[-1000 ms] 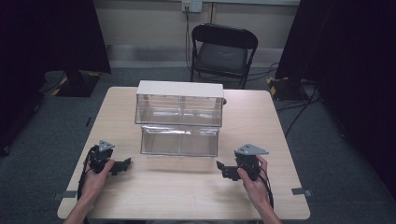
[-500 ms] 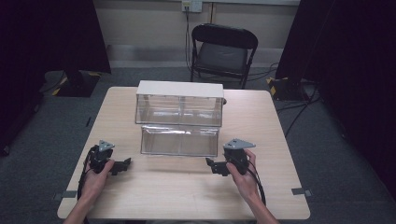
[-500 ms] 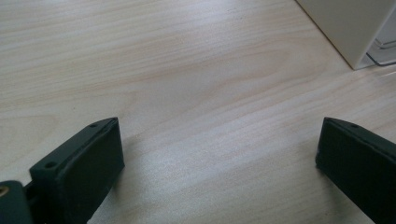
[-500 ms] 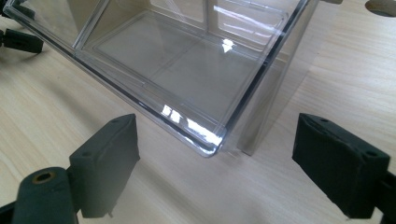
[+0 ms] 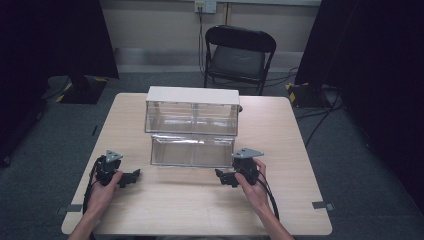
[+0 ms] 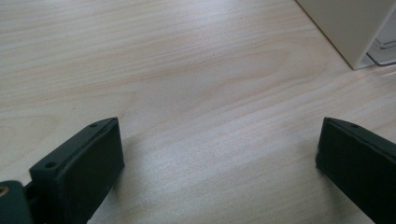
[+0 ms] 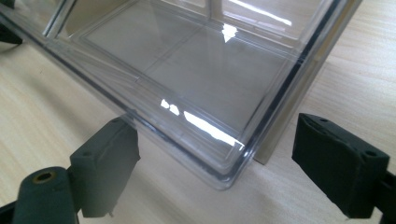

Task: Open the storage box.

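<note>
Right gripper view, clear drawer (image 7: pixel 196 79) corner between jaws

Table (image 5: pixel 165 210): pale wood, fine grain running lengthwise. On it, a cabinet (image 5: pixel 192 95) with a white top and clear walls; the drawer (image 5: pixel 192 150) pulled out in front of the cabinet is colourless, see-through plastic with bright glints. Both grippers, left gripper (image 5: pixel 131 177) and right gripper (image 5: pixel 222 176), near the drawer: matt black, grey top plates. Behind the cabinet, a black chair (image 5: pixel 239 55). Floor dark grey.

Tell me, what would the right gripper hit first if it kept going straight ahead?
The right gripper would most likely hit the clear plastic drawer, whose near corner sits between its open jaws.
</note>
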`<act>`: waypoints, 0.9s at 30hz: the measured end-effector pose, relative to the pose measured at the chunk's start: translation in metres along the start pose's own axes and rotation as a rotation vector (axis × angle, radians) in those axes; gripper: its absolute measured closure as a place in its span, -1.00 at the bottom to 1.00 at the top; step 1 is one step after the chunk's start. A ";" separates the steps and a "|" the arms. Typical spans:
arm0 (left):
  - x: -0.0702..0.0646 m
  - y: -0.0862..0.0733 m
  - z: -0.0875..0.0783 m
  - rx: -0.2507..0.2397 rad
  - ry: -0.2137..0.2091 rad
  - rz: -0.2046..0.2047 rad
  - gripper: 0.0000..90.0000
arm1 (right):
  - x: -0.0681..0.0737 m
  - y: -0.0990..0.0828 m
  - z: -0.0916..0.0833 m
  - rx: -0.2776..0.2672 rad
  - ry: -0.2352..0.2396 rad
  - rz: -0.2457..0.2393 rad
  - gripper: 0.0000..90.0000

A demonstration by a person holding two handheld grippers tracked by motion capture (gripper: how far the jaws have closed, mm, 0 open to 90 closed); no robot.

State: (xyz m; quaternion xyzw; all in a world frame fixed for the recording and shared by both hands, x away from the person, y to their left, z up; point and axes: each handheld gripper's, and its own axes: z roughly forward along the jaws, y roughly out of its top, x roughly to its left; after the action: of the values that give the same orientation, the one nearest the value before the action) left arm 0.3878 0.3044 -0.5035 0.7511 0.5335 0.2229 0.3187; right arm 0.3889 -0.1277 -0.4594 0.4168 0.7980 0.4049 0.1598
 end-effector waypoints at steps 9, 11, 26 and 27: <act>0.000 0.000 0.000 -0.001 0.001 0.001 -0.99 | -0.001 -0.001 0.008 0.009 -0.009 0.002 -0.71; 0.000 0.000 0.000 0.000 0.000 -0.001 -0.99 | -0.001 -0.001 0.009 0.011 -0.012 -0.001 -0.71; 0.000 0.000 0.000 0.000 0.001 0.000 -0.99 | 0.005 0.000 0.004 -0.030 0.007 0.016 -0.72; 0.000 0.000 0.000 0.000 0.000 0.000 -0.99 | 0.006 0.000 0.003 -0.031 0.003 0.016 -0.72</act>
State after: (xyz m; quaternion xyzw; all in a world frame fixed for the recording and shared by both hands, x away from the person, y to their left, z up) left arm 0.3878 0.3044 -0.5035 0.7510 0.5336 0.2229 0.3187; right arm 0.3874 -0.1212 -0.4610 0.4201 0.7885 0.4191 0.1615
